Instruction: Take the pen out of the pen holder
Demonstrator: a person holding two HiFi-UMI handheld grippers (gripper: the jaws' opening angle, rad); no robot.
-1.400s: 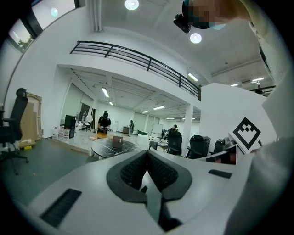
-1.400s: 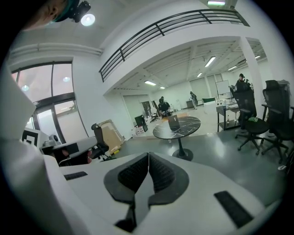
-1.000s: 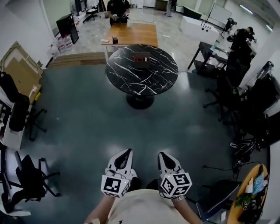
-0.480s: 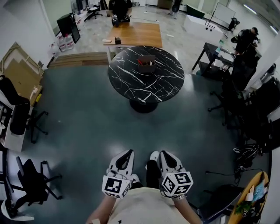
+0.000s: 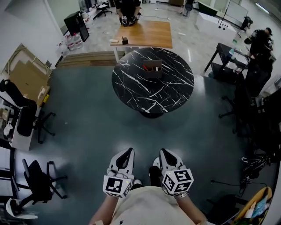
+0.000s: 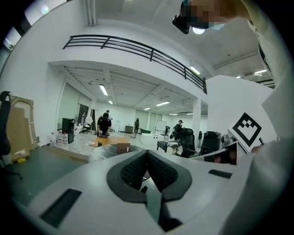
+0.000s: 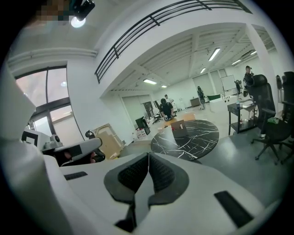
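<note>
Room: open office hall with a dark floor [image 5: 88, 123]. The round table [image 5: 131, 83], black with white veins, stands alone mid-floor and is the landmark for these notes.
Left gripper [image 5: 127, 152]: on the near side of the table and well apart from it, tucked low against the person's front. Jaws pressed together, nothing between the pads.
Right gripper [image 5: 163, 152]: just beside the left one and equally far from the table. Jaws also pressed together and empty.
Why held so: judged a carrying posture. Nothing is within reach, so both claws ride closed and close to the body, pointed at the table.
Pen holder [image 5: 153, 70]: small brown box on the far half of the tabletop, upright, well in from the rim.
Pen: not separable at this range. A red fleck shows at the holder's near-left edge and may be it, so it is presumably in the holder.
Why placed so: the holder is the only thing on the tabletop, with open floor round the table for approach.
Beyond the table: a wooden table [image 5: 147, 35] with a person [image 5: 128, 6] at its far end.
Left of the table: flat cardboard [image 5: 26, 74] leaning against the wall.
Count: two grippers, one round table, one pen holder, one wooden table, and one person there.
Step in hand: approach. No reach has begun.
</note>
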